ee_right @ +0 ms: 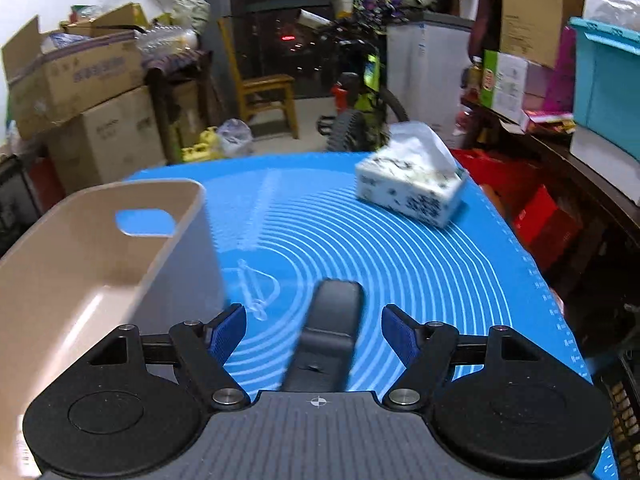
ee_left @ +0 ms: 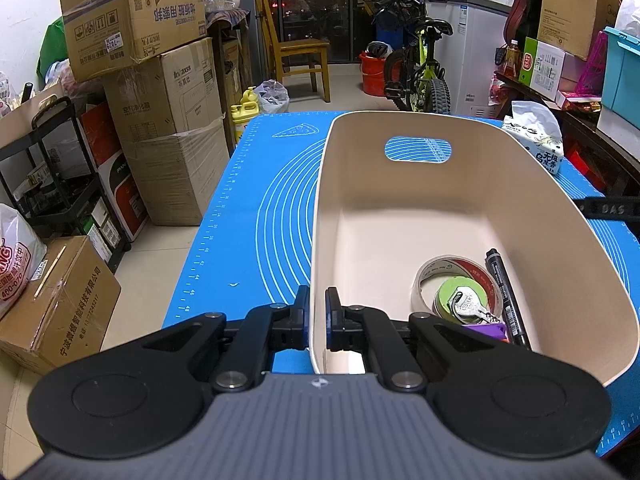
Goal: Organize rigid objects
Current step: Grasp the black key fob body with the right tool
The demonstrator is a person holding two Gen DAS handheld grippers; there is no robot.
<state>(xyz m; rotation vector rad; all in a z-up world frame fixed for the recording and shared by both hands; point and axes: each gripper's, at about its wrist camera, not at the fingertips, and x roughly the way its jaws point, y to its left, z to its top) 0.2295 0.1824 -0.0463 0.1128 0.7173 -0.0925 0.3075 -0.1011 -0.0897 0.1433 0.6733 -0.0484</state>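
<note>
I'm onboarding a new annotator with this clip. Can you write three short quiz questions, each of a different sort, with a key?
1. True or false: the left gripper is shut on the wall of the beige bin.
2. Which lies in the bin? A) marker B) tissue pack C) black object
3. Fill in: the right gripper is ____ around the black object on the blue mat.

Key: 1 true; 2 A; 3 open
</note>
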